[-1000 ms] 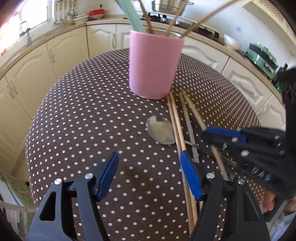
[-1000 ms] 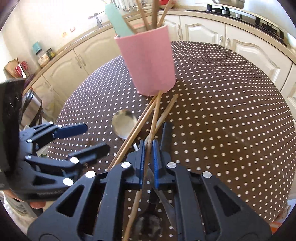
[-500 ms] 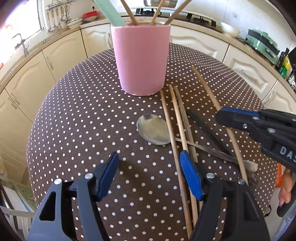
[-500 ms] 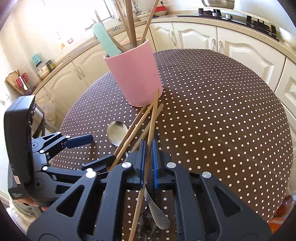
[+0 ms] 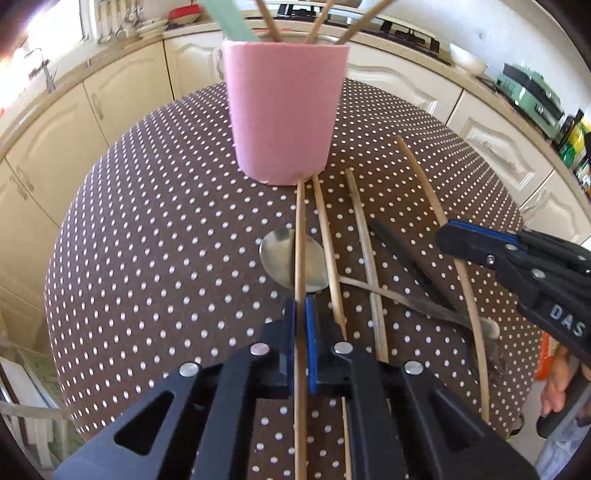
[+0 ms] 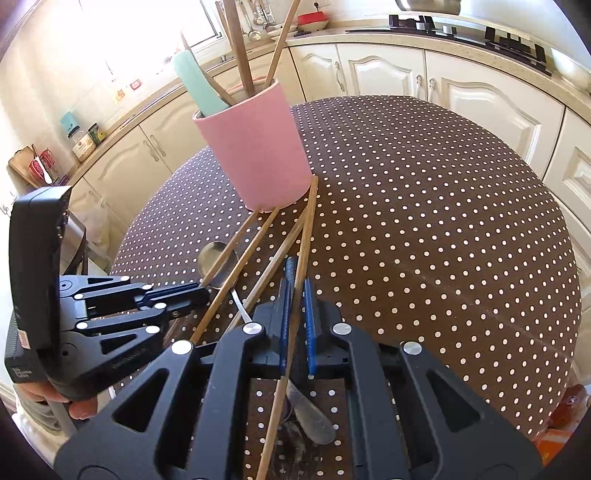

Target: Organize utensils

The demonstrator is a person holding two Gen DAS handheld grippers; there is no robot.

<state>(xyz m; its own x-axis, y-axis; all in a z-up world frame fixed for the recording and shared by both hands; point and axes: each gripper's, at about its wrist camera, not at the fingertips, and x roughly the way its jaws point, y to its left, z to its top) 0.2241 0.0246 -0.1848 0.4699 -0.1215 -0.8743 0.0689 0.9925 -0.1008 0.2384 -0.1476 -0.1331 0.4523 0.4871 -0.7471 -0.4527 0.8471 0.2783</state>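
A pink cup stands on the dotted table and holds wooden sticks and a mint spatula. My left gripper is shut on a wooden chopstick that lies over a metal spoon. My right gripper is shut on another chopstick, whose far tip reaches the cup's base. Two more chopsticks and a black-handled knife lie between the grippers.
The round table has a brown cloth with white dots. Cream kitchen cabinets and a counter surround it. A stove is behind the cup. The right gripper also shows in the left wrist view.
My left gripper has closed on the leftmost chopstick and come nearer the cup. My right gripper holds its chopstick a little higher and closer to the cup.
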